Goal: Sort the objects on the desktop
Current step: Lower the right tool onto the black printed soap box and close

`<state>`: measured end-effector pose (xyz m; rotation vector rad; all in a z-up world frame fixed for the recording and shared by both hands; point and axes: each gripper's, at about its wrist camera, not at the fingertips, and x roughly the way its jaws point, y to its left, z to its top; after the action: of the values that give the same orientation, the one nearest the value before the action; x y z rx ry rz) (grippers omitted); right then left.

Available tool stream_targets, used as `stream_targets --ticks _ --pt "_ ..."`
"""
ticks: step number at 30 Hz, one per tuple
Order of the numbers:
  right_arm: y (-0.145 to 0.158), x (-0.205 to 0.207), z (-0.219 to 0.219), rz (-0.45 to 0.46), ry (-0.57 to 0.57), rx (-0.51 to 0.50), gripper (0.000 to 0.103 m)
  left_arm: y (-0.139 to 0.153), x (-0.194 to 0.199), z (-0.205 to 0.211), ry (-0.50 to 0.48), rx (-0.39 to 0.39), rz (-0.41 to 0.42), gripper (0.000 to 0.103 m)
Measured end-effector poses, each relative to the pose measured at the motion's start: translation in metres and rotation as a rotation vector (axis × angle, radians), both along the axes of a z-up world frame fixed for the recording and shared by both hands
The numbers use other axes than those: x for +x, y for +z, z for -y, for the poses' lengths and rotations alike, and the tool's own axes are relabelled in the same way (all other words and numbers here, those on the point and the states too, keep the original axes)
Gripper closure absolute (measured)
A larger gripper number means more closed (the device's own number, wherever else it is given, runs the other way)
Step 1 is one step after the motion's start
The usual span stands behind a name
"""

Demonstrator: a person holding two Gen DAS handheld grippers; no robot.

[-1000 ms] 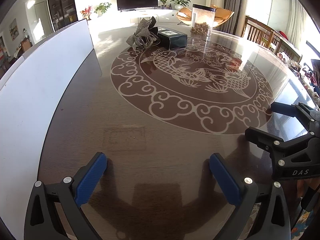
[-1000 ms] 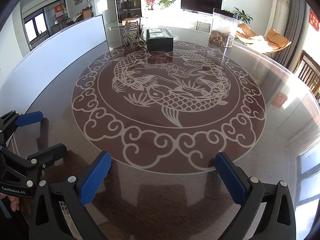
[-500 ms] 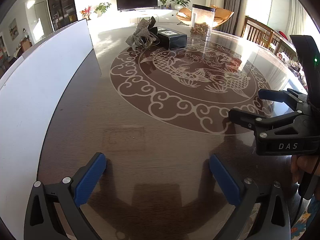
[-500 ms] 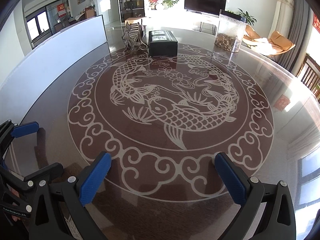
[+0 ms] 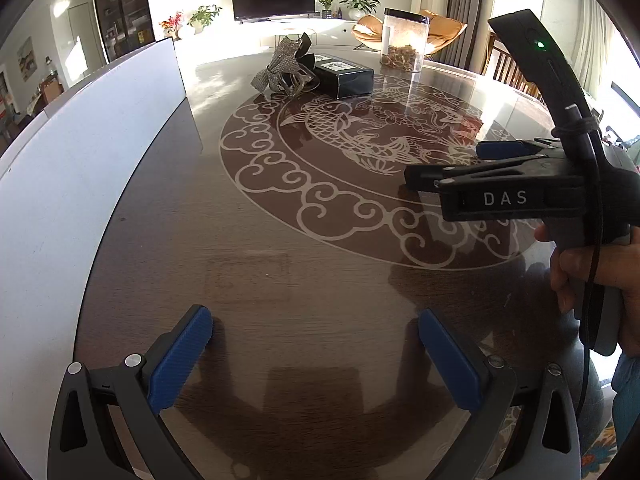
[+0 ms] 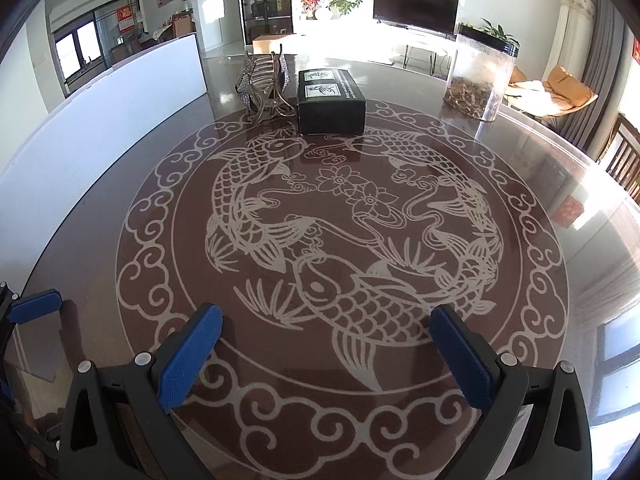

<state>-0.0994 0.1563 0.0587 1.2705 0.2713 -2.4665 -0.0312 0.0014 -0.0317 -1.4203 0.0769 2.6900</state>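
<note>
On the far side of the round fish-patterned table [image 6: 120, 184] stand a black box [image 6: 331, 101] with white labels, a glittery silver ornament [image 6: 262, 80] to its left, and a clear jar [image 6: 478, 76] with brown bits at the right. The same black box [image 5: 344, 76], ornament [image 5: 286, 68] and jar [image 5: 404, 44] show in the left wrist view. My left gripper [image 5: 316, 354] hovers open over the near table edge, holding nothing. My right gripper [image 6: 326, 354] is open and empty above the carp pattern; in the left wrist view the right gripper [image 5: 444, 166] is seen from the side, held by a hand [image 5: 588, 276].
A long white board [image 5: 76, 184] runs along the table's left side. Beyond the table are a TV [image 6: 416, 8], plants, orange chairs [image 6: 568, 88] and wooden chairs at the right. A blue pad of the left gripper [image 6: 34, 304] shows at the left edge of the right wrist view.
My right gripper has moved forward and up over the table, toward the box; it now looms larger in the left wrist view. The left gripper has stayed put.
</note>
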Motion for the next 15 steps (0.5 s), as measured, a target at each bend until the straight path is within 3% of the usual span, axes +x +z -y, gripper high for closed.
stream_targets --ticks 9,15 --pt "-0.002 -0.068 0.023 0.000 -0.046 0.000 0.000 0.000 0.000 0.000 0.000 0.000 0.000 0.000" --pt "-0.002 -0.118 0.045 0.000 0.006 0.000 0.000 0.000 0.000 0.000 0.000 0.000 0.000 0.000"
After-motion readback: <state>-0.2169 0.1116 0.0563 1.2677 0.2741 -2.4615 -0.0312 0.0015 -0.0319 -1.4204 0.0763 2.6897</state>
